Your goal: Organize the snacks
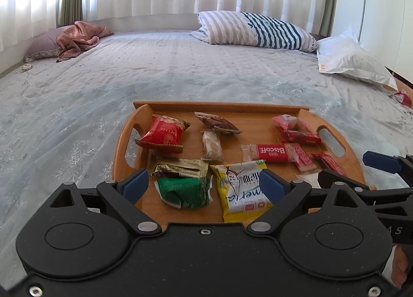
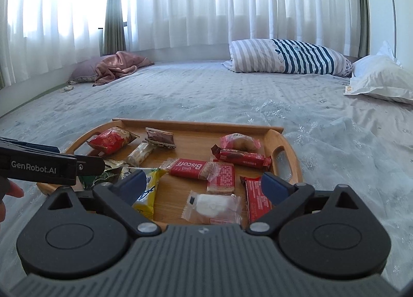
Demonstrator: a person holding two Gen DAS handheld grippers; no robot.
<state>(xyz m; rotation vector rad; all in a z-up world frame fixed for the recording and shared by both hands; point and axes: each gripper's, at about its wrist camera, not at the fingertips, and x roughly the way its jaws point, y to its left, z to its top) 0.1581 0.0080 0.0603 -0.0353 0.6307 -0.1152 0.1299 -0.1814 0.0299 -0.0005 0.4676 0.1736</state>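
Smooth wooden tray point(image 1: 247, 106), glossy wrappers point(image 1: 271, 153)

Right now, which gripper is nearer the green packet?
Left. The left gripper has its open jaws straddling the green packet; the right gripper hangs over the tray's other side.

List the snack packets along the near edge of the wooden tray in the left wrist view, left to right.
Crumpled green foil packet → yellow and white wrapper → clear packet with a white snack, mostly hidden behind the right gripper.

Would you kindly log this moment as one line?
left gripper: open, empty | right gripper: open, empty | snacks: spread on wooden tray | bed
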